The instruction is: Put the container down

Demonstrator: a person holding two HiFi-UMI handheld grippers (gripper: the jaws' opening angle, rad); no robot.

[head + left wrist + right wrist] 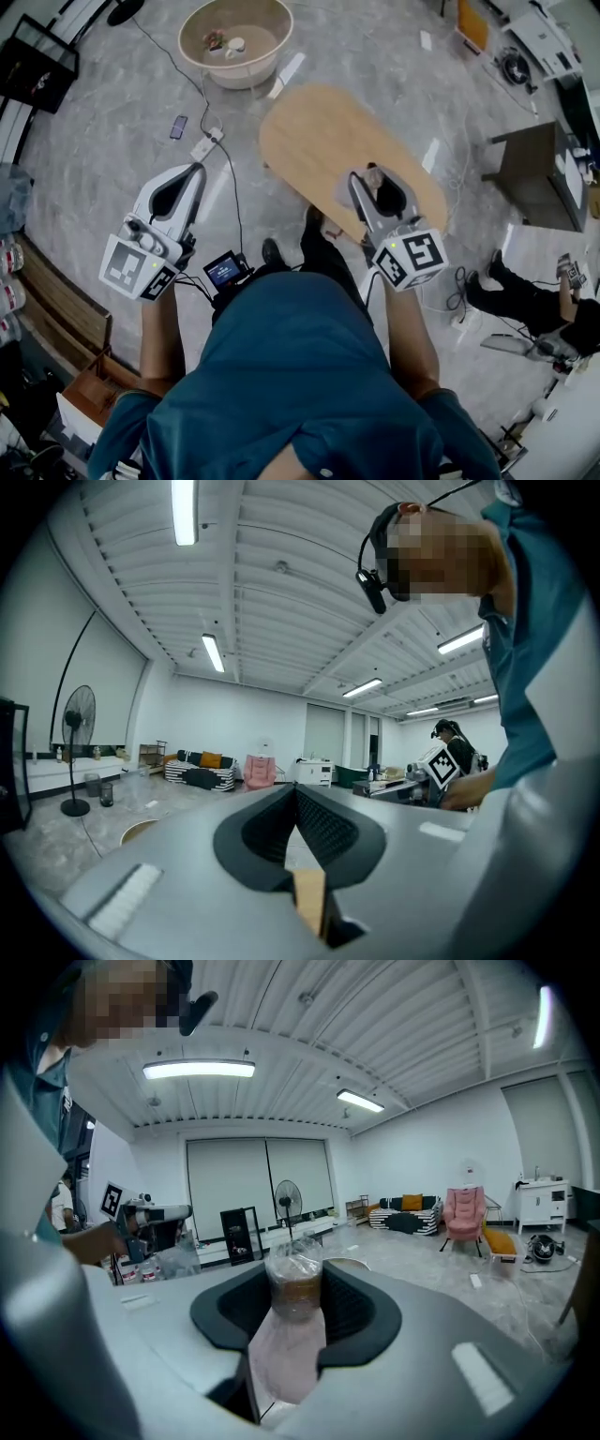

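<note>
Container (294,1290) held over oval tabletop (309,131)
Right gripper (374,178) points forward, jaws clamping the clear container; left gripper (193,172) alongside, jaws together.

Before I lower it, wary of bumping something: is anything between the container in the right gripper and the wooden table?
Nothing visible. The right gripper is shut on the container over the wooden table, and the tabletop around it shows bare.

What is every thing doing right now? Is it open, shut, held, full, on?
Left gripper: shut, nothing in it.
Right gripper: shut on the container.
Container: held between the jaws, not yet put down.
Basin: upright on the floor, small things inside.
Ceiling light: on.
</note>
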